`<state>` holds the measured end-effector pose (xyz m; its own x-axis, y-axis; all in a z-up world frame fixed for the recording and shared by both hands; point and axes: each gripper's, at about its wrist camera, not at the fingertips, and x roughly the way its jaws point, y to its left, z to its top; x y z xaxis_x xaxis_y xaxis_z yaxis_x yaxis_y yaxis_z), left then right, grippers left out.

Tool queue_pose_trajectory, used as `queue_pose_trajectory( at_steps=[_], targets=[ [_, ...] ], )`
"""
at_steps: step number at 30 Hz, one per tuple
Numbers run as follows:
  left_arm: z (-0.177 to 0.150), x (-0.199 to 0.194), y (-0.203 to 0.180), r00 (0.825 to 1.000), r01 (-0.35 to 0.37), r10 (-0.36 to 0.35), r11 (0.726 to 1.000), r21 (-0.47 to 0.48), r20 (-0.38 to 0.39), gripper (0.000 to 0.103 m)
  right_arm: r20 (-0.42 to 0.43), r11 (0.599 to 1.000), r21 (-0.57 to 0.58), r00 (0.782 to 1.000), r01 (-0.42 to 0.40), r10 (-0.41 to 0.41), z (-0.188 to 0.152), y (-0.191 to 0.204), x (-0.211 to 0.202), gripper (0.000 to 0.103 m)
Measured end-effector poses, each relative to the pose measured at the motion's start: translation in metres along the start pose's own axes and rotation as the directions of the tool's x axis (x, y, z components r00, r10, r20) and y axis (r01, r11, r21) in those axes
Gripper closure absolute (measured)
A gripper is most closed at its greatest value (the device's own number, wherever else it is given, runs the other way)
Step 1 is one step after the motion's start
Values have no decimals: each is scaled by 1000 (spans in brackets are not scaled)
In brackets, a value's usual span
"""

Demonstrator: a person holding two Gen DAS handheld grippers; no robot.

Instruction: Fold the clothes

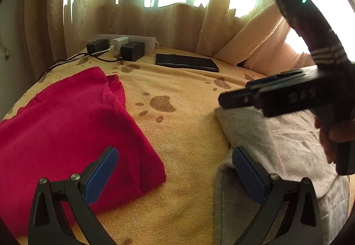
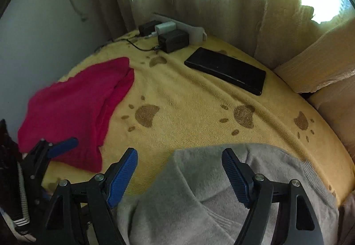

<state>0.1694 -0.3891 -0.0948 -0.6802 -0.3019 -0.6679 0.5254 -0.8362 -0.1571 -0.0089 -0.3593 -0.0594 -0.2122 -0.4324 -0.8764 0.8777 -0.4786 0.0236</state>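
Red garment (image 1: 66,125) lies folded into a neat block on the yellow paw-print blanket (image 1: 182,134), under and beyond the left gripper's (image 1: 175,176) left jaw; that piece looks done. Grey sweatshirt (image 2: 199,189) sits bunched beneath the right gripper (image 2: 179,176), below its right jaw, apparently not yet folded. Both grippers stand wide with nothing between their pads. Judged: roughly halfway, grey piece remaining.
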Motion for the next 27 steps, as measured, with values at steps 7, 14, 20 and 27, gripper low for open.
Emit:
queue_pose_trajectory(
  at_steps=[7, 14, 20, 27],
  targets=[
    [0, -2, 7, 1000, 12, -12, 1000, -9, -2, 0, -19, 996, 70, 998, -63, 65, -23, -16, 11, 74],
    [-4, 0, -13, 999, 30, -28, 994, 104, -23, 0, 212, 957, 216, 966, -192, 147, -40, -50, -50, 84],
    [-6, 4, -22, 998, 54, -47, 987, 149, -50, 0, 191, 955, 222, 969, -198, 157, -41, -55, -53, 83],
    [-5, 6, -17, 996, 66, -59, 991, 117, -62, 0, 97, 950, 178, 965, -258, 244, -30, -35, -18, 27]
  ],
)
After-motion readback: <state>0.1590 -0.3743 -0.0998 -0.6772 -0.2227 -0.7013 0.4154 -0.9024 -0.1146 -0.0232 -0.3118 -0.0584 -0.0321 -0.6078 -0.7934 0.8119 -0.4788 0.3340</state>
